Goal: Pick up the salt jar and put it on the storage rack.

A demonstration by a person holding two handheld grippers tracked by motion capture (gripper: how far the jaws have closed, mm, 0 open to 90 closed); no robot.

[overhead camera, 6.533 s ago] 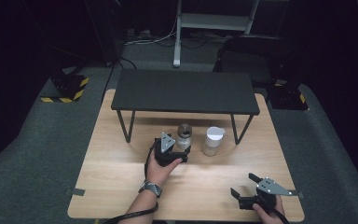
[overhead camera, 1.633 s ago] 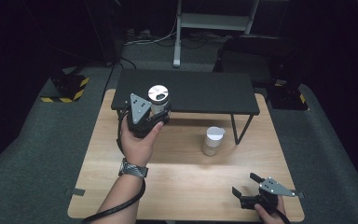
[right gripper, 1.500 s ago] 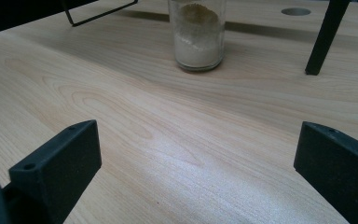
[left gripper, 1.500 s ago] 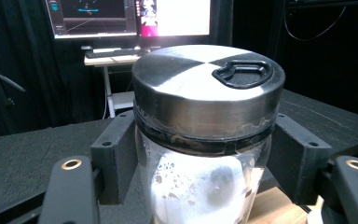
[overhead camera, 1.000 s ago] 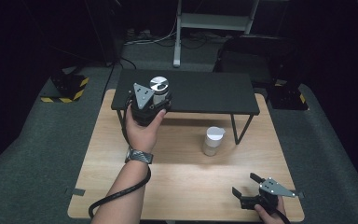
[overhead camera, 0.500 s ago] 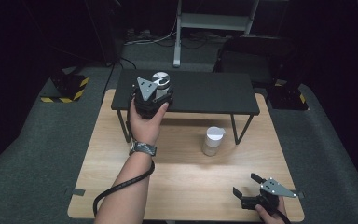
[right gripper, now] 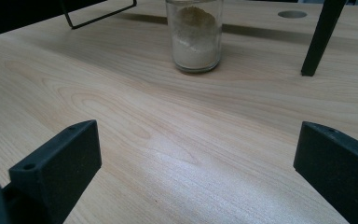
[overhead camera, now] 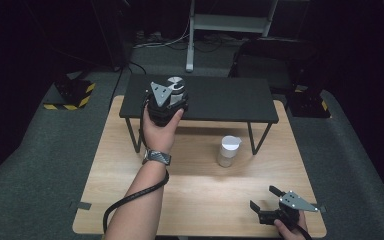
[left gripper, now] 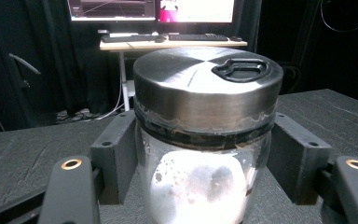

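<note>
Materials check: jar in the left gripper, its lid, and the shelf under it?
Jar: clear glass by the look, see-through wall with white powder inside.
Lid: brushed metal, probably steel, radial sheen.
Shelf: matte black top, faint grain, likely painted wood or laminate.

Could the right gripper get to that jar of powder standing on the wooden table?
Probably yes: the right gripper rests open on the table, and only bare wood lies between it and the powder jar. The shelf's leg stands off to one side.

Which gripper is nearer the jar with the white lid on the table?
Right. The right gripper sits open just in front of the white-lidded jar; the left gripper is up at the black shelf, shut on the metal-lidded jar.
</note>
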